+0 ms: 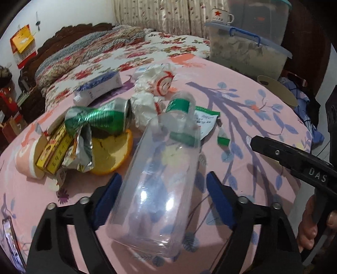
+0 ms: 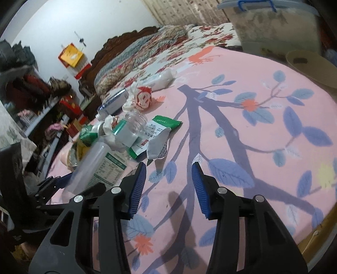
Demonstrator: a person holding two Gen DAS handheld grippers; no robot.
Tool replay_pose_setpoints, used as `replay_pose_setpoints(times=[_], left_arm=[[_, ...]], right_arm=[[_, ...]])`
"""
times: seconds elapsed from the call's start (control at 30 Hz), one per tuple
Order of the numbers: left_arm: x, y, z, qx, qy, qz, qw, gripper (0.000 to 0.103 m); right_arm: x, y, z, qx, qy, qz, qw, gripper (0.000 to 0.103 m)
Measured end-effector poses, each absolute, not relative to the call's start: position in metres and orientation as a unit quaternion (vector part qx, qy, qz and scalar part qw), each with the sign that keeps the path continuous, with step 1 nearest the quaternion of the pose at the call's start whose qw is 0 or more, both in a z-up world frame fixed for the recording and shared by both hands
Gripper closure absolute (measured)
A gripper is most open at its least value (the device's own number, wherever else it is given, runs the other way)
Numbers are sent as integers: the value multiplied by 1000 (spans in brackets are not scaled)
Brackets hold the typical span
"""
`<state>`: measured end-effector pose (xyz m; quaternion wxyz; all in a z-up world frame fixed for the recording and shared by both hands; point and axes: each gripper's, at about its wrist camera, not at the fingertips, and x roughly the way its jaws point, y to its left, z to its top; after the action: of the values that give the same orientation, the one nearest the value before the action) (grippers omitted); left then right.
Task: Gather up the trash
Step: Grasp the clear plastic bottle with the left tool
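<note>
A worktop point(image 1: 242, 118) draped in a pink cloth printed with a purple tree and blue leaves fills both views, a bed point(image 1: 130, 50) with a floral cover lying beyond it and a lidded plastic storage bin point(image 1: 248, 50) standing at the far edge, an enamel mug point(image 1: 221, 15) with a red star on top of it. The left tongs point(image 1: 162, 202) reach forward low over the cloth, their blue-padded jaws set on either side of a clear plastic bottle point(image 1: 160, 179) with a green label band, which lies tilted with its base toward the camera and its neck toward the trash heap; the pads sit at the bottle's flanks, though whether they press it cannot be told. The right tongs point(image 2: 168, 185) hover just above the cloth with jaws spread and nothing between them (from the left view their black body shows the letters "DAS", with the person's fingers wrapped round the grip). Just beyond the bottle's neck the litter is heaped: a crushed green can point(image 1: 101, 118), half an orange peel point(image 1: 113, 153) lying hollow side up, a yellow carton point(image 1: 54, 153) with red characters too blurred to read, a torn foil packet point(image 1: 82, 151), crumpled white tissue point(image 1: 143, 109), a blue-and-white box point(image 1: 99, 86), a white wrapper with a red smiling face point(image 1: 164, 83) and a green-and-white sachet point(image 2: 160, 134) whose small print is illegible.
</note>
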<state>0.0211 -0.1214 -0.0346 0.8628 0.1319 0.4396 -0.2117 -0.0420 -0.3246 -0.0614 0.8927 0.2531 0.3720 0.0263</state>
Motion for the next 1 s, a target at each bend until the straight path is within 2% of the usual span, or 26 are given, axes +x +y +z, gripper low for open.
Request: replay_pose_setpoints(times=[0.03,0.27,0.53,0.63,1.0], left_arm=[[16,-127,-34,130,438,-208,865,34],[12,-116,-33,119,432,-204,870,37],[-3,-98,-25,102,422,-220,874,39],[-10,-86,-19,88,413,-226,878,39],[-18,-79,-23,89,424,-213,876,39]], right_arm=[[-39,-324,-62,249,373,25,893,55],[-33,-317,-63,229,380,16,896,54],[-30,-311,-64,218,387,15,896,54],[-24,-310,-63,212,389,16,896,48],[-19,-296,-65,208,391,24,896,47]])
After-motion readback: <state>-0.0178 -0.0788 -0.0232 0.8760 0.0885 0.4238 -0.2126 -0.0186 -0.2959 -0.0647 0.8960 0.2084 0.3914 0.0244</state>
